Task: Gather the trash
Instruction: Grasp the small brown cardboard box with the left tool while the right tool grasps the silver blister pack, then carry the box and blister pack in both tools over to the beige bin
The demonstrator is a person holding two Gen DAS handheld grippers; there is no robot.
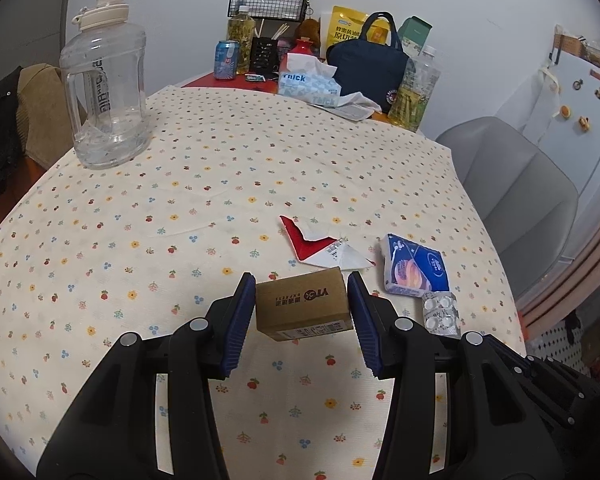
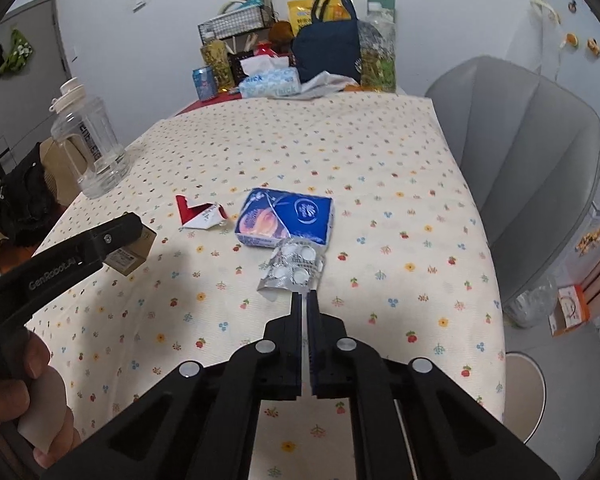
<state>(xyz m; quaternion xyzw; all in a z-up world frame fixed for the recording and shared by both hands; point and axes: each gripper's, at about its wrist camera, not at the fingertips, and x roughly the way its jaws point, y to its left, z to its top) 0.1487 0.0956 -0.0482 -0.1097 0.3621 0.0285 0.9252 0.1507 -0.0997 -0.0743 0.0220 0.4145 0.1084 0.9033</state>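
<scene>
My left gripper [image 1: 302,306] is shut on a small brown cardboard box [image 1: 303,307] and holds it just above the flowered tablecloth; the box [image 2: 134,254] also shows in the right wrist view beside the left gripper's finger [image 2: 112,236]. My right gripper [image 2: 305,294] is shut on the near edge of a silver pill blister pack [image 2: 294,266], which also shows in the left wrist view [image 1: 442,314]. A torn red-and-white wrapper [image 1: 324,246] [image 2: 202,214] and a blue tissue pack [image 1: 414,266] [image 2: 286,216] lie on the table beyond.
A big clear water jug [image 1: 106,92] stands at the table's left. At the far end are a tissue box [image 1: 308,86], a blue can [image 1: 226,60], a navy bag [image 1: 368,68] and bottles. A grey chair [image 2: 528,152] stands to the right.
</scene>
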